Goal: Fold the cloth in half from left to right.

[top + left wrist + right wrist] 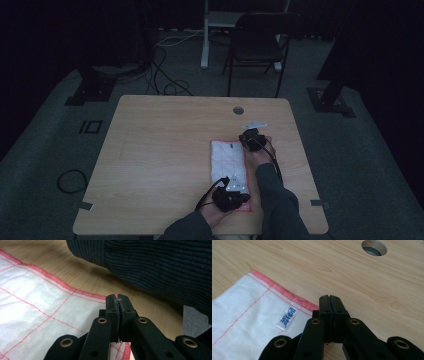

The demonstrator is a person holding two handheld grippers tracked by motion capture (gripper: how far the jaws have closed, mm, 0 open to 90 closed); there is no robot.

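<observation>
Nearest, at the counter's (150, 150) front edge: left gripper (119, 301), fingers pinched tight on the near right corner of the white cloth (227, 165), red hem caught between them. Just beyond, a dark ribbed sleeve (162, 262) crossing above the wood. Farther up: right gripper (329, 300), fingers pressed together at the cloth's far right corner, on its red edge, beside a small blue-printed label (287, 318). Cloth lying flat, right of centre. Beyond it, a round hole (374, 247) in the wood. Farthest back, a black chair (257, 42) on the floor.
</observation>
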